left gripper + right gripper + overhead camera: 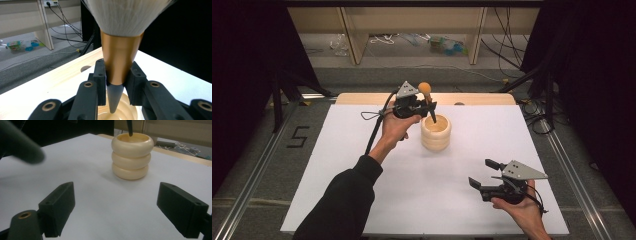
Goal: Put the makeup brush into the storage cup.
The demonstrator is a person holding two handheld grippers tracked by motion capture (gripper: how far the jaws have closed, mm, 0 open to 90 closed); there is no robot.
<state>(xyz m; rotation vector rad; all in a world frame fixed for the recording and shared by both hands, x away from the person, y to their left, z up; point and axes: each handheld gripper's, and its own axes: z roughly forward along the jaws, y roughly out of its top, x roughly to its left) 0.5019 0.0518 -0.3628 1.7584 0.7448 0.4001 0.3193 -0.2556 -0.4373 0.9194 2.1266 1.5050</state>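
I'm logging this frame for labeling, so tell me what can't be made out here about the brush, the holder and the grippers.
- Brush head: cut off by the top edge in the left gripper view; small in the high view.
- Holder inside: hidden by its rim in the right gripper view, by the jaws in the left gripper view.
- Left gripper jaws: too small in the high view.
- Right gripper: open, nothing hidden.

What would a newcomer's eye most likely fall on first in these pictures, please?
Probably the cream ribbed cup standing near the middle of the white table. Next, the makeup brush clamped in the left gripper, its dark pointed handle tip aimed down into the cup's mouth. The right gripper waits open at the near right, holding nothing.
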